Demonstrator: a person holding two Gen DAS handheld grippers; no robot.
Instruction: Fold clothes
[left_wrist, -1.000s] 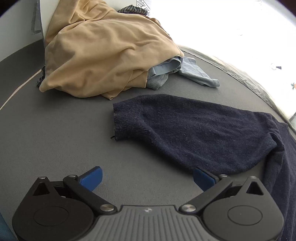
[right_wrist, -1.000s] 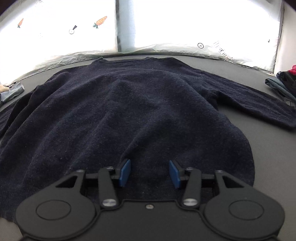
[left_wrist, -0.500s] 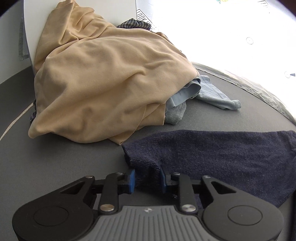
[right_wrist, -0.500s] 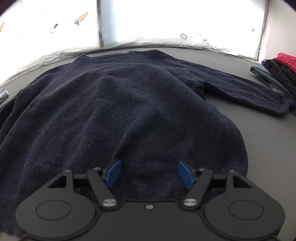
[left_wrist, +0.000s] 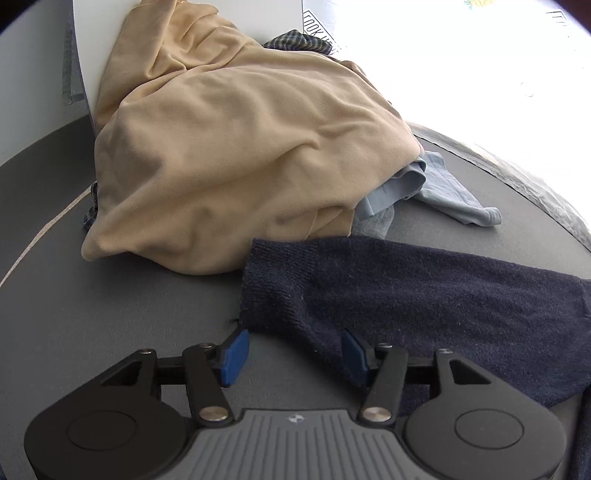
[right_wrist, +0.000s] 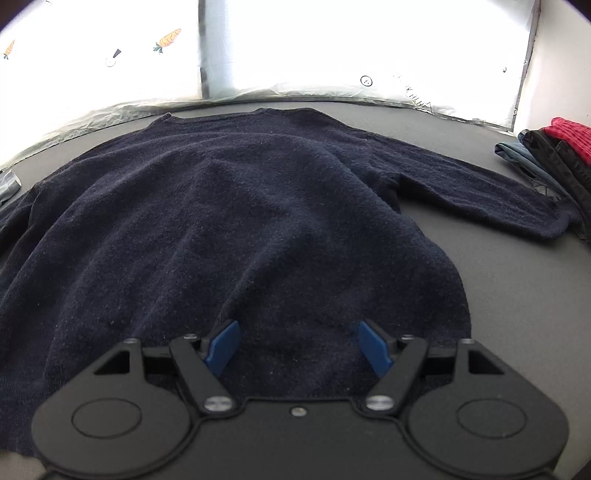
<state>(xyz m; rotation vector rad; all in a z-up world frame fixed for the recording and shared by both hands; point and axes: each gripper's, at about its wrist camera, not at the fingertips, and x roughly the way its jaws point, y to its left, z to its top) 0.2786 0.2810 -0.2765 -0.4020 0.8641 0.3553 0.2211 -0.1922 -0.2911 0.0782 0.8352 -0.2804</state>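
While the navy sweater (right_wrist: 236, 229) is lying spread flat across the grey counter (right_wrist: 517, 295), its knitted surface is showing a fine, slightly fuzzy texture with shallow ripples running from the near hem toward the far neckline. In the right wrist view, the right gripper (right_wrist: 297, 345) is hovering low over the near hem with its blue-padded fingers (right_wrist: 221, 347) spread wide apart and grasping nothing. The sweater's right sleeve (right_wrist: 491, 192) is stretching out long and tapering toward the right, its cuff ending just beside a stack of folded clothes (right_wrist: 554, 158) in red, black and blue-grey.

In the left wrist view, the left gripper (left_wrist: 293, 354) is sitting at the ribbed cuff of the left sleeve (left_wrist: 406, 291), fingers (left_wrist: 232, 356) released and parted, with the cuff's near edge lying between them; the right finger is over the knit and the left finger is over bare counter. Beyond the cuff, a rumpled heap is resting against a white panel (left_wrist: 96, 55): a smooth tan garment (left_wrist: 236, 147) is draping in soft rounded folds over a checked fabric (left_wrist: 299, 38), and a pale blue garment (left_wrist: 439, 192) with a stitched band is poking out from under its right side. A thin pale line (left_wrist: 40, 236) is curving across the matte counter at the left.
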